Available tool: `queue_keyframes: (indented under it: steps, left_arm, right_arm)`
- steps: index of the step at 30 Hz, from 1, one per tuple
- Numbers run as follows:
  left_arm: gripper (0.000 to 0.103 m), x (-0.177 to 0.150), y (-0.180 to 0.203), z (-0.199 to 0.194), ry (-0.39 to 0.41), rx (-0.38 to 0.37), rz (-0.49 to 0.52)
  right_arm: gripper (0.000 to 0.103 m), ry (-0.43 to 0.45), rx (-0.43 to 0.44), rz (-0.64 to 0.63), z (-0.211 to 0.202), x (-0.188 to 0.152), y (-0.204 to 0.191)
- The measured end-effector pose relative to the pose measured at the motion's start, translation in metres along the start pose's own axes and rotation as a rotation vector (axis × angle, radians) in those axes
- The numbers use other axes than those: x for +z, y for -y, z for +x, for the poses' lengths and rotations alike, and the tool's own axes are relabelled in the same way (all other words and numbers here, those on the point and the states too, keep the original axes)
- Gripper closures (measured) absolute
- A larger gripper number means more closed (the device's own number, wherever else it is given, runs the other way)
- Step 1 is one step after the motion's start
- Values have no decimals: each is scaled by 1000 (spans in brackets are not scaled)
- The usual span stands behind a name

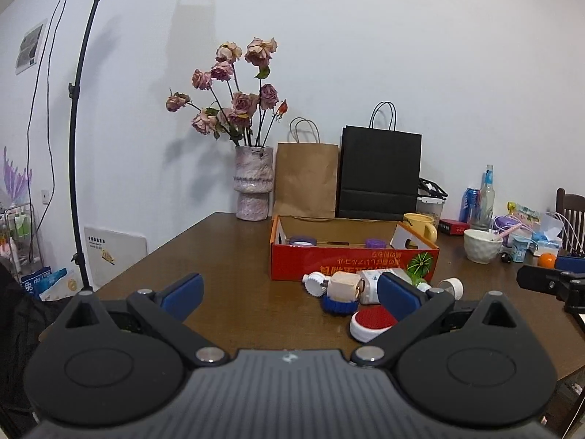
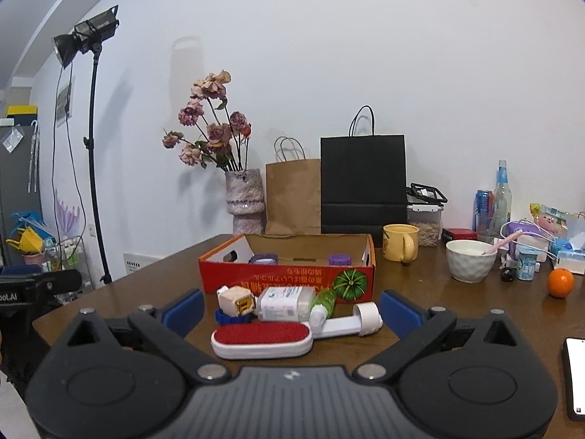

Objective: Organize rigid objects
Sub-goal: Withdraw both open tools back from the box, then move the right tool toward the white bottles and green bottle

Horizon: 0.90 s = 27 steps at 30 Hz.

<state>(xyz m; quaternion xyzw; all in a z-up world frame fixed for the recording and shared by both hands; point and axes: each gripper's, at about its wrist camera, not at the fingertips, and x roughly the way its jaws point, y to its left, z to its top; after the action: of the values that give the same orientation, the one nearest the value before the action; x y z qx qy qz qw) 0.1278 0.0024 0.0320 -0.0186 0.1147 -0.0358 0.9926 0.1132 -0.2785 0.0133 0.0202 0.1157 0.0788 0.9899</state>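
Right hand-held gripper [image 2: 290, 309] spread, lint brush [image 2: 261, 339] between fingers

Red cardboard box [image 2: 289, 278] open on bench, purple-lidded jars [image 2: 264, 258] inside. In front, clustered and touching: lint brush [image 2: 261, 333] with red pad lying flat, white bottle [image 2: 287, 303] on its side, green bottle [image 2: 323, 301], beige cube [image 2: 236, 300] on a blue cap [image 2: 226, 317].
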Motion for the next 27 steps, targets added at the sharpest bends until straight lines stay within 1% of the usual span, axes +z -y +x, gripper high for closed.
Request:
queue_keyframes:
  steps: [3, 9, 12, 17, 23, 27]
  left_arm:
    - [0, -5, 0, 0, -13, -5, 0]
    - [0, -15, 1, 8, -75, -17, 0]
    - [0, -20, 1, 12, -117, -18, 8]
    - [0, -28, 2, 17, -155, -17, 19]
    - [0, -34, 0, 27, -219, -12, 20]
    - [0, -38, -1, 31, -243, -7, 22]
  right_arm:
    - [0, -18, -2, -4, 0, -6, -2]
    - [0, -109, -17, -5, 6, -18, -4]
    - [0, -136, -27, 4, 10, -23, -3]
    - [0, -160, -30, 10, 14, -29, 1]
    - [0, -195, -35, 12, 21, -35, 2]
    - [0, -211, -36, 20, 26, -38, 4]
